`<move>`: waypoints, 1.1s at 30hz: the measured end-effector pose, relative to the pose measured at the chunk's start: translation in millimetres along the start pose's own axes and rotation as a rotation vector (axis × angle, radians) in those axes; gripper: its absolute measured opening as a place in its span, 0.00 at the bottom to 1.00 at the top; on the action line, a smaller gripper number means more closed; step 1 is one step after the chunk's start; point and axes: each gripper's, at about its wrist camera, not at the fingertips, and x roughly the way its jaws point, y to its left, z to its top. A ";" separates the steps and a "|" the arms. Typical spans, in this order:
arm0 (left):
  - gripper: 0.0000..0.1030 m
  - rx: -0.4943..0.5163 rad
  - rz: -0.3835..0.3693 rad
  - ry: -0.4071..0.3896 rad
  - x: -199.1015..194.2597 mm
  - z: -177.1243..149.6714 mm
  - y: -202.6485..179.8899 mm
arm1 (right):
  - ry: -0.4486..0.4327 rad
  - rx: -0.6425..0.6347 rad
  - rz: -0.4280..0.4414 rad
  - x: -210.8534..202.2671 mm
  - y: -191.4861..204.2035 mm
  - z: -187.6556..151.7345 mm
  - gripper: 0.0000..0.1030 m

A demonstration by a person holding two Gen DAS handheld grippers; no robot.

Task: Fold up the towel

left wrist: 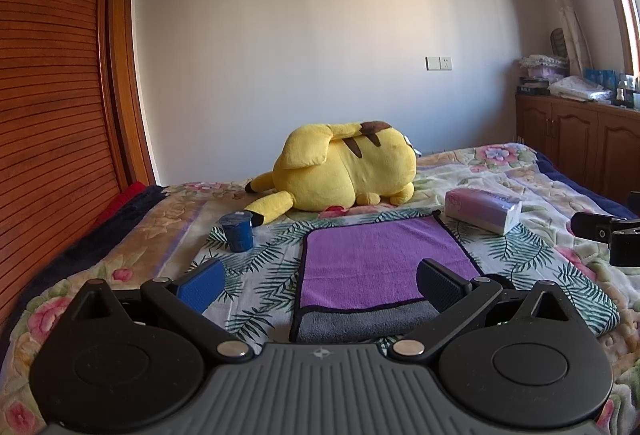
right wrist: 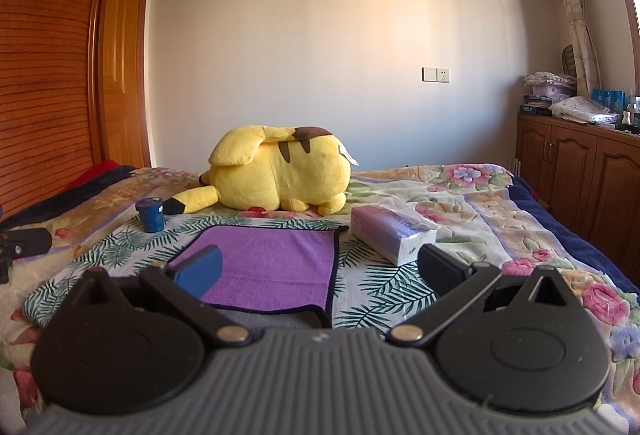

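Note:
A purple towel [left wrist: 380, 259] with a dark border lies flat on the leaf-print cloth on the bed, its near edge turned over to show the grey underside [left wrist: 360, 323]. My left gripper [left wrist: 320, 283] is open and empty, hovering just before the towel's near edge. In the right wrist view the towel [right wrist: 276, 263] lies ahead and to the left. My right gripper [right wrist: 320, 271] is open and empty, above the towel's near right corner. The right gripper's side shows at the left wrist view's right edge [left wrist: 612, 235].
A yellow plush toy [left wrist: 344, 171] lies behind the towel. A dark blue cup [left wrist: 237, 232] stands to the towel's left, a tissue pack [left wrist: 484, 209] to its right. A wooden wardrobe [left wrist: 52, 115] is on the left, a cabinet [left wrist: 580, 151] on the right.

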 end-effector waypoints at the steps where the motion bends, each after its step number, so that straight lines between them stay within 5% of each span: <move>1: 1.00 0.004 -0.002 0.010 0.9 -1.0 -0.5 | 0.005 -0.003 0.001 1.8 2.1 -0.8 1.00; 15: 1.00 0.038 -0.026 0.147 19.1 -9.6 -5.3 | 0.098 -0.039 0.032 16.3 16.3 -4.0 1.00; 33: 1.00 0.057 -0.079 0.184 51.4 -3.3 -6.5 | 0.202 -0.037 0.079 48.1 16.7 -5.3 1.00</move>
